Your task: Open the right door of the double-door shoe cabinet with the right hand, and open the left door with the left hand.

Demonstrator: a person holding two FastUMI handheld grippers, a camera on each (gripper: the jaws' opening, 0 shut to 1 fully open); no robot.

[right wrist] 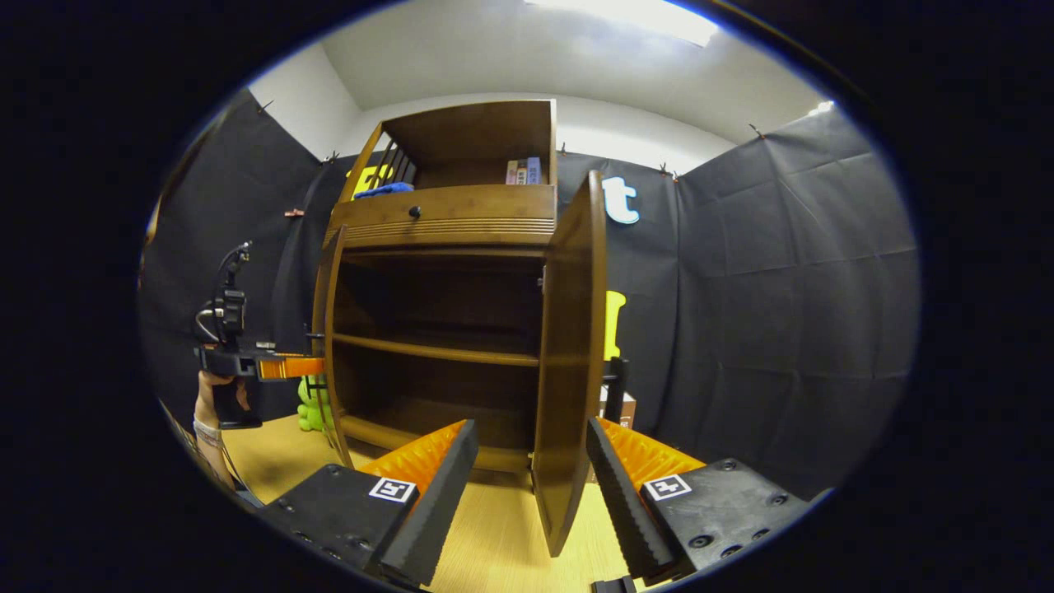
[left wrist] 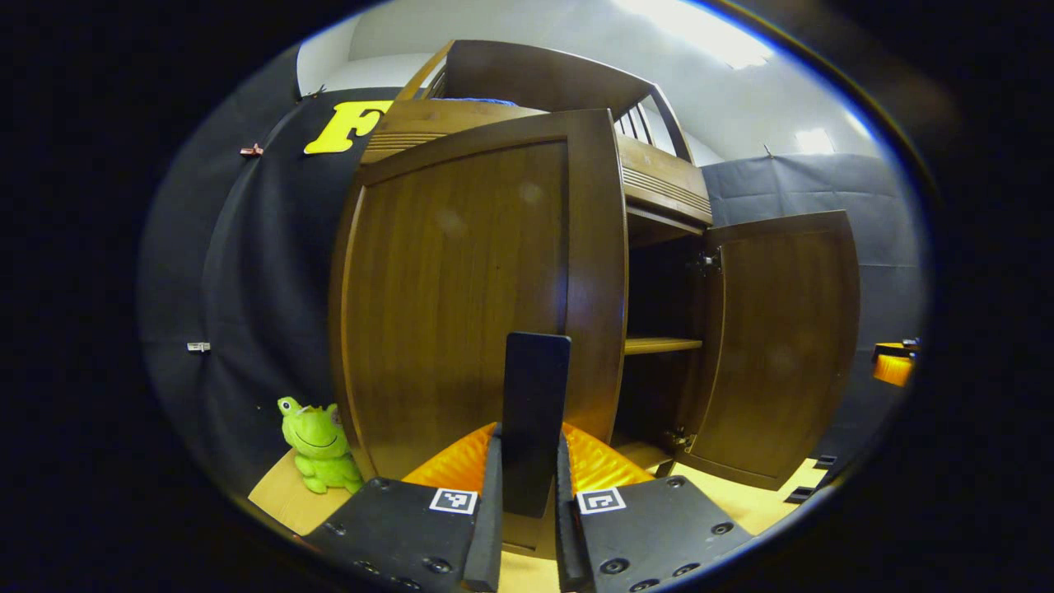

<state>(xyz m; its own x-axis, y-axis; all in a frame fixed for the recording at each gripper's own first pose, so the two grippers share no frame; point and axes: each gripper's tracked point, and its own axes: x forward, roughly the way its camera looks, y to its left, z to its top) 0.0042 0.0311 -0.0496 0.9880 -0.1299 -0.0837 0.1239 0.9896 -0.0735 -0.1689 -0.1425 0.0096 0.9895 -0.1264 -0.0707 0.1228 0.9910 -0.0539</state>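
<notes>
A: Report the state of your left hand-held gripper (left wrist: 527,527).

B: In the left gripper view, your left hand-held gripper is pinching a dark upright handle (left wrist: 535,412) that stands in front of the left door (left wrist: 461,288) of the shoe cabinet (left wrist: 659,189). Both fingers press against the handle's sides. The left door is swung outward and fills the middle of that view.

A: Confirm the same item from the other side.

B: In the right gripper view, the left hand-held gripper (right wrist: 317,366) sits at the outer edge of the left door (right wrist: 325,329), held level by a hand (right wrist: 210,395) at the far left. The door stands open, seen nearly edge-on.

A: Report your right hand-held gripper (right wrist: 531,478).

B: Its fingers are spread wide. The edge of the right door (right wrist: 572,354) stands between them; neither finger touches it. That door is open, also nearly edge-on to the camera. In the left gripper view the right door (left wrist: 782,346) hangs open on its hinges at the right.

A: Describe the cabinet (right wrist: 461,222) interior.

B: One shelf (right wrist: 436,350) crosses the open compartment. A drawer with a small knob (right wrist: 414,212) sits above the doors. A green frog toy (left wrist: 317,445) sits on the floor (left wrist: 280,494) just left of the cabinet.
</notes>
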